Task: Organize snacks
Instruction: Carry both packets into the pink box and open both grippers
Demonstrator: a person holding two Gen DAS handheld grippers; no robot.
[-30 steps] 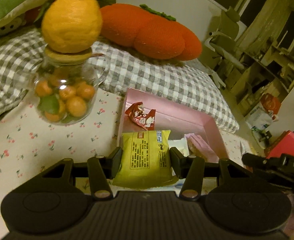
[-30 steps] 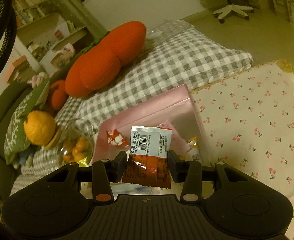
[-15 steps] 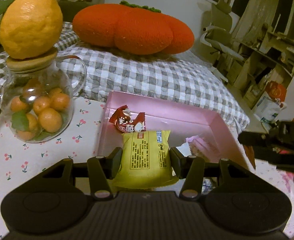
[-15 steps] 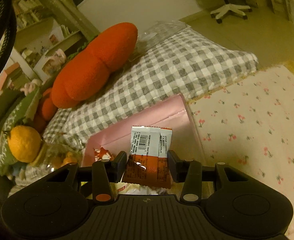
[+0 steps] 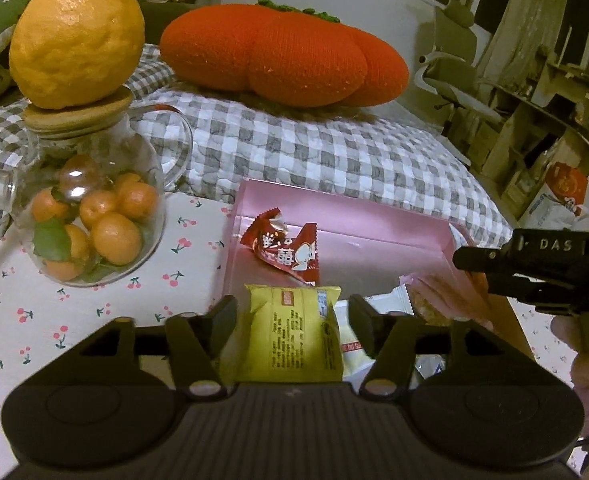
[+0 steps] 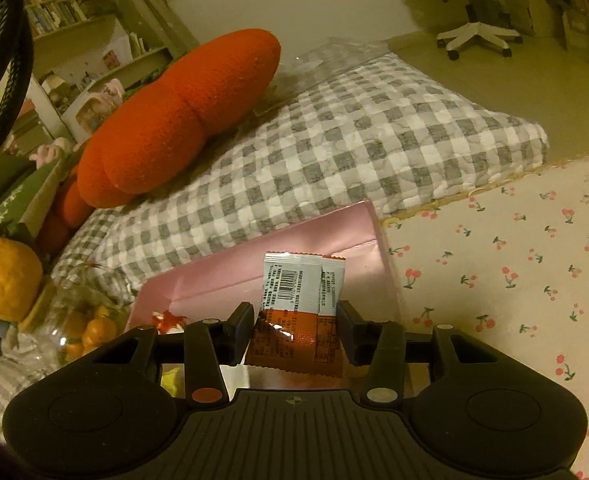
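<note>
While we hold a black two-finger gripper in each hand, both point down over an open, shallow pink cardboard box [image 5: 378,236] on a white tablecloth printed with red cherries [image 5: 106,304]. The box's far edge sits against a grey-and-white checked quilt [image 5: 314,152], where a big knitted orange-red pumpkin cushion [image 5: 282,52] lies. To the right of the box, the cherry cloth [image 6: 506,280] lies bare and open.

Our left gripper [image 5: 292,314] has just been opening: its jaws stand spread, with small gaps on both sides of a yellow rectangular snack packet [image 5: 292,334] between them, over the box's near end. Our right gripper [image 6: 296,326] has also been opening slightly; an orange-and-white snack packet with a barcode [image 6: 298,312] stands upright between its jaws, over the box's right part, with a sliver of gap on each side.

Inside the box we see a red crinkled snack wrapper [image 5: 284,250] near the left wall and a pale pink packet [image 5: 438,296] and white packets toward the right. Left of the box stands a round glass jar with a cork lid [image 5: 90,200], filled with small oranges, and a large yellow citrus fruit [image 5: 76,36] rests on its lid.
</note>
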